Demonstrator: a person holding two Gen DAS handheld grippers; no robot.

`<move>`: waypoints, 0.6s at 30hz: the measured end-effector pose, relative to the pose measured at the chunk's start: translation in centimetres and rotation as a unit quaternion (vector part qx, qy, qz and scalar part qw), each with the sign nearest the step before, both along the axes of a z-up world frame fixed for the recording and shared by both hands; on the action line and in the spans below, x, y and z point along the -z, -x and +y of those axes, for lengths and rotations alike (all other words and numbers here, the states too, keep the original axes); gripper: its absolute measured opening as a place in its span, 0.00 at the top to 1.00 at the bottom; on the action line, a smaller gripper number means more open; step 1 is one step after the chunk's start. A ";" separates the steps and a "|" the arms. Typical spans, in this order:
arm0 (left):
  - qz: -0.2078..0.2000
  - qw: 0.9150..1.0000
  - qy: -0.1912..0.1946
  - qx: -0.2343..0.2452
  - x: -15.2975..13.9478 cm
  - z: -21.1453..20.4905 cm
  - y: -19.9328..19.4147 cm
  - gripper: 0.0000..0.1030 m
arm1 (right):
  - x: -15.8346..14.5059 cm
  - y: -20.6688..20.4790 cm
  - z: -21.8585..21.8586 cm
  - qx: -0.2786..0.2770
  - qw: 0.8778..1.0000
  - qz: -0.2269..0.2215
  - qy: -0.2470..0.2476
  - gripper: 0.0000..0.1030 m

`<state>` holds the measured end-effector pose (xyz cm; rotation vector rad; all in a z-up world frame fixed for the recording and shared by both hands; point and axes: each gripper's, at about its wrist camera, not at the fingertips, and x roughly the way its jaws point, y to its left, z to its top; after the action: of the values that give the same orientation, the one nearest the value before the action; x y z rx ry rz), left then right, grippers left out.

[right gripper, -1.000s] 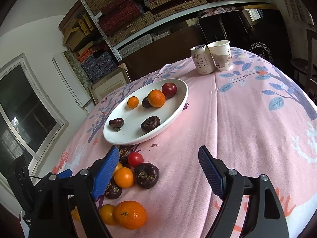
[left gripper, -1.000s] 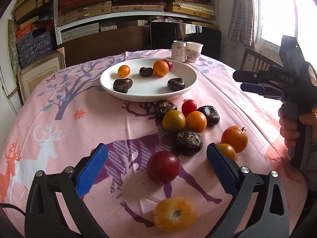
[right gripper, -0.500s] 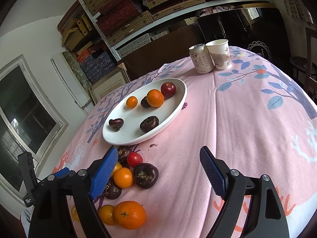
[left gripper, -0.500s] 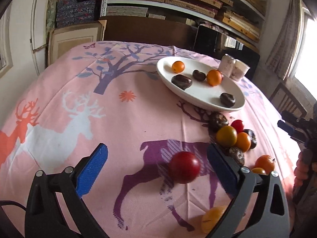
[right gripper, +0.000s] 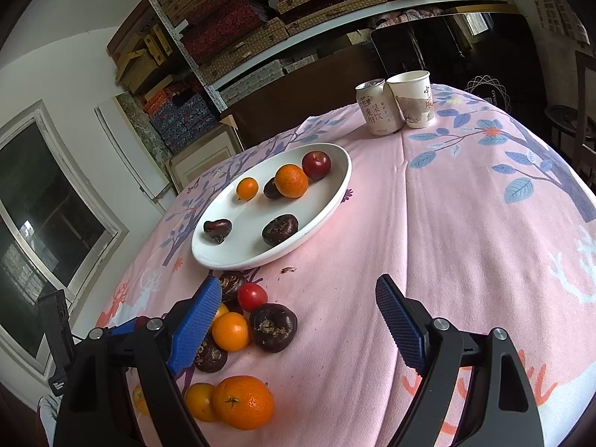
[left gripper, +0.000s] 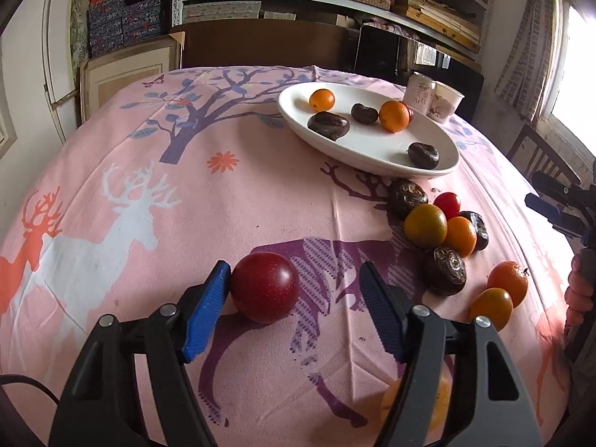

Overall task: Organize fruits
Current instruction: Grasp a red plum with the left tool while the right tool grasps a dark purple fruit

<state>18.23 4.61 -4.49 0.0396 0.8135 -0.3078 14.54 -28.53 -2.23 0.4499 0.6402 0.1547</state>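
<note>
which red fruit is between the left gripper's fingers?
The big dark-red one, alone on the cloth, touching one finger. The small red one sits in the cluster; another is on the plate.

Legible only: Chinese characters, partly "泉水", printed on can; further characters on paper cup, too small to read.

In the left wrist view a yellow-orange fruit lies below the jaws, mostly hidden behind the right finger's black frame, so its kind cannot be told. Far right of the jaws, the right gripper and the hand holding it are cut off by the picture's edge. On the plate ahead, a red fruit peeks from behind an orange. In the right wrist view, the left finger's blue pad covers part of a dark fruit and an orange-yellow one beside it.
</note>
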 end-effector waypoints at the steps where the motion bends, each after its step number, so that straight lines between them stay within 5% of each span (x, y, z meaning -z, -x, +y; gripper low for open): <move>1: -0.001 1.000 -0.005 0.001 0.0 -0.1 0.1 0.33 | 0.0 0.0 0.0 0.000 1.000 0.000 0.000 0.17; 4: 0.006 1.000 -0.001 -0.010 0.2 0.4 -0.2 0.39 | 0.2 -0.1 0.3 -0.005 1.000 0.005 0.003 0.17; 6: 0.030 0.999 0.017 -0.020 0.7 1.2 -0.9 0.64 | 0.3 -0.2 0.7 -0.013 1.000 0.009 0.010 0.17; 13: 0.026 0.999 0.029 -0.008 0.7 0.9 -0.8 0.64 | 0.7 -0.4 2.0 -0.036 0.998 0.022 0.038 0.17; 18: 0.024 0.999 0.032 0.004 0.6 0.5 -0.7 0.64 | 1.4 -0.8 3.3 -0.066 0.995 0.041 0.058 0.31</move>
<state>18.96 5.14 -5.06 -0.0245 0.8504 -0.3432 15.32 -25.23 -3.68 0.3028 0.7557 0.2250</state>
